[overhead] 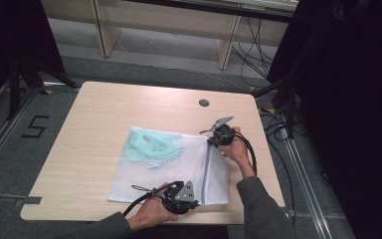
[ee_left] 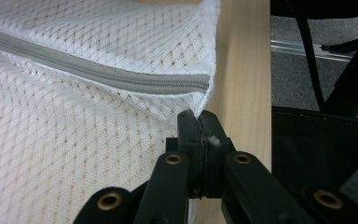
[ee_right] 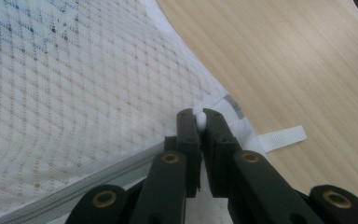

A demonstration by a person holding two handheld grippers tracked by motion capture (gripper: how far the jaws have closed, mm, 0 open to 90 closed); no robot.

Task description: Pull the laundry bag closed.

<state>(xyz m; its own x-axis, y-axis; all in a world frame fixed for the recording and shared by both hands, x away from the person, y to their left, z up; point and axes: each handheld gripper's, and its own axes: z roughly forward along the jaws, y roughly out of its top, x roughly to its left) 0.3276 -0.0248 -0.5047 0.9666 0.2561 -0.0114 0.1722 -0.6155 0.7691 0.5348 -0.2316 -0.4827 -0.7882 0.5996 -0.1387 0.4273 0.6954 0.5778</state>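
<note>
**Pinching both ends of the mesh bag's zipper edge**

Lying flat at the centre of the wooden bench (overhead: 94, 119) in the high view is a white mesh laundry bag (overhead: 144, 177), with pale green clothing (overhead: 151, 147) showing through its upper left part. A grey zipper (overhead: 206, 172) runs down the bag's right side.

At the lower middle of that frame, the left gripper (overhead: 195, 203) sits at the bag's near edge; its own view shows the jaws closed on the bag's corner fabric just below the zipper's end (ee_left: 203, 85), near the bench edge.

At the centre right, the right gripper (overhead: 213, 140) meets the bag's far corner. In its own view the jaws are clamped on a small white piece (ee_right: 200, 120) at the zipper's end, beside a white fabric tab (ee_right: 284, 136) lying on the bench.
</note>
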